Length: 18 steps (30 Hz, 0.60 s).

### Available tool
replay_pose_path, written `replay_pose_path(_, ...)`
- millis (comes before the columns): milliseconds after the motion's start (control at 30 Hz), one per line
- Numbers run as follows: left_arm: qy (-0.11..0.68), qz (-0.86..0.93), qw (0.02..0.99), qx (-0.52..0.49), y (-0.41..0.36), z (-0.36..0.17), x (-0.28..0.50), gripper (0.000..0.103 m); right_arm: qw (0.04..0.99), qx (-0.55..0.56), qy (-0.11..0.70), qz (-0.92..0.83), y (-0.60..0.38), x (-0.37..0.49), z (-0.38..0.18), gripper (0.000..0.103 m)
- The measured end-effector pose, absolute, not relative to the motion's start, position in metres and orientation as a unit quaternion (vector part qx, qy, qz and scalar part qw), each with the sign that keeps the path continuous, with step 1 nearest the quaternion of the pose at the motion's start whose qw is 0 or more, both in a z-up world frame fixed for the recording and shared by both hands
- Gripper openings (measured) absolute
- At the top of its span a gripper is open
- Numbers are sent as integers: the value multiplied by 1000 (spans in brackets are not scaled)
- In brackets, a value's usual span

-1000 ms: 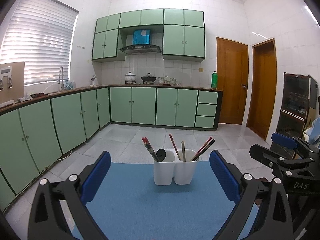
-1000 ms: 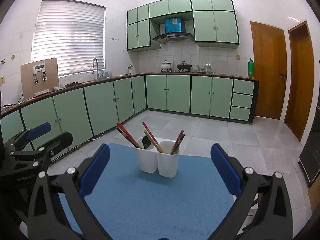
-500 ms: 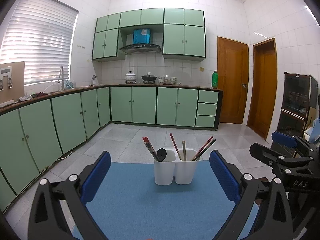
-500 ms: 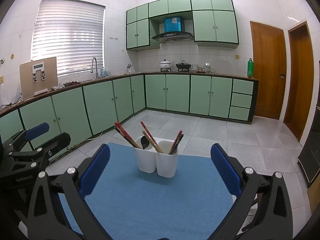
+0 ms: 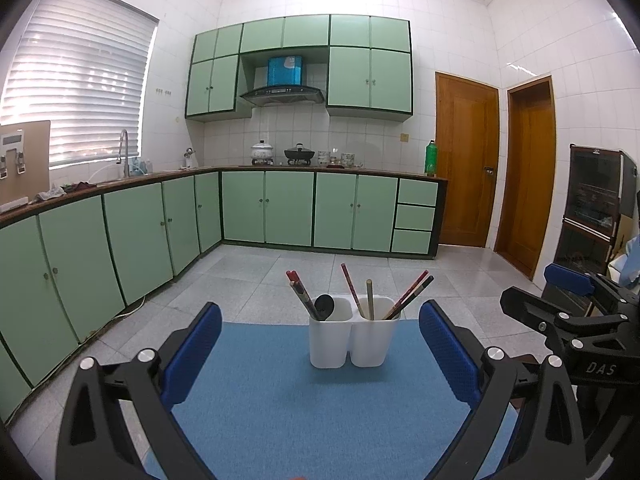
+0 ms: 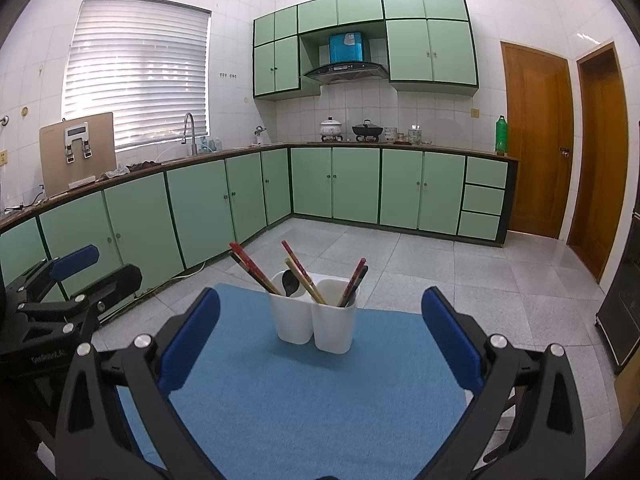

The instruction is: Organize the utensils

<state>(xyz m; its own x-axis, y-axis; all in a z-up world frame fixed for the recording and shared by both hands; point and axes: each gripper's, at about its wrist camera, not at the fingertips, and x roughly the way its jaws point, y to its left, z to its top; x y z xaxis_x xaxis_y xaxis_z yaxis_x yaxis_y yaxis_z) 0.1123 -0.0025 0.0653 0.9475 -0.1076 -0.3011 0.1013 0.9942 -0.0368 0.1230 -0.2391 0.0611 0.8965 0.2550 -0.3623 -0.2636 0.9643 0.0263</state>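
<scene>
A white two-compartment utensil holder [image 5: 354,338] [image 6: 316,326] stands at the far edge of a blue mat [image 5: 304,408] [image 6: 320,392]. Its left compartment holds red-tipped chopsticks [image 5: 300,290] and a black spoon [image 5: 324,306]. Its right compartment holds several chopsticks [image 5: 408,296]. My left gripper [image 5: 320,340] is open and empty, short of the holder. My right gripper [image 6: 320,336] is open and empty, also short of it. Each gripper shows at the edge of the other's view, the right one [image 5: 576,312] and the left one [image 6: 60,292].
The mat covers a small table with tiled floor [image 5: 260,276] beyond its far edge. Green cabinets [image 5: 120,240] run along the left and back walls. A dark cabinet [image 5: 596,208] stands at the right.
Both grippers have drifted very slightly; the holder sits a touch lower and left in the right wrist view. Nothing was grasped or released.
</scene>
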Motion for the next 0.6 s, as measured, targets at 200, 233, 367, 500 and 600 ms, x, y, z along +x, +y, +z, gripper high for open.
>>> replay_pose_path(200, 154, -52, 987, -11, -2, 64, 112, 97, 973, -13, 186, 133, -239, 123, 60, 98)
replay_pose_path(233, 154, -52, 987, -11, -2, 64, 112, 97, 973, -13, 187, 133, -238, 123, 59, 98)
replay_pose_path(367, 154, -51, 987, -11, -2, 63, 112, 97, 973, -13, 188, 134, -240, 124, 59, 98)
replay_pose_path(500, 154, -51, 987, -11, -2, 63, 112, 97, 973, -12, 187, 133, -240, 124, 59, 98)
replay_pose_path(600, 154, -51, 987, -11, -1, 62, 112, 97, 973, -13, 187, 133, -240, 124, 59, 98)
